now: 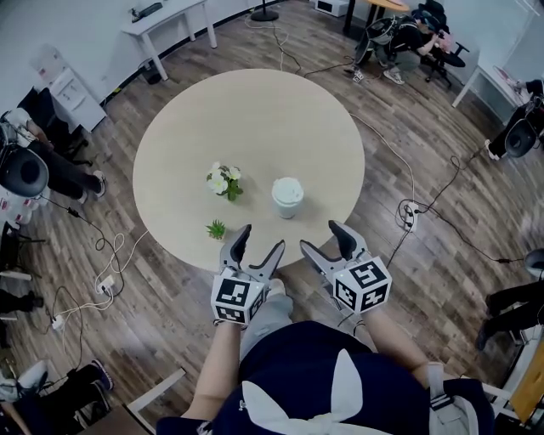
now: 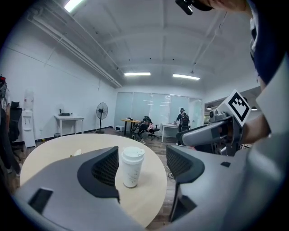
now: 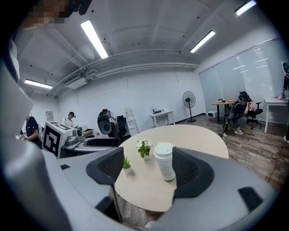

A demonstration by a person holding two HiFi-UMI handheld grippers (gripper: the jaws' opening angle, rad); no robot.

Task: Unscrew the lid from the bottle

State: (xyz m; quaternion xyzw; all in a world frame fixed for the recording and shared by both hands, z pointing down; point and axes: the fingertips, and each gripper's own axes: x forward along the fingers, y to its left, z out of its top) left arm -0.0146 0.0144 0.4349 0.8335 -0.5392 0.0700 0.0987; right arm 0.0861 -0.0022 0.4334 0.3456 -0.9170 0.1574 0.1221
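A white bottle with a white lid (image 1: pixel 287 196) stands upright on the round beige table (image 1: pixel 280 119), toward its near edge. The lid is on the bottle (image 2: pixel 131 166) (image 3: pixel 165 161). My left gripper (image 1: pixel 257 245) hovers at the table's near edge, left of the bottle, open with nothing between its jaws. My right gripper (image 1: pixel 324 239) is level with it, to the bottle's right, also open and empty. In each gripper view the bottle shows between the two jaws but some way beyond them, untouched.
A small pot of white flowers (image 1: pixel 224 181) and a tiny green plant (image 1: pixel 217 228) stand left of the bottle. Cables lie on the wood floor around the table. People sit at the room's edges, and a white desk (image 1: pixel 166 19) stands at the back.
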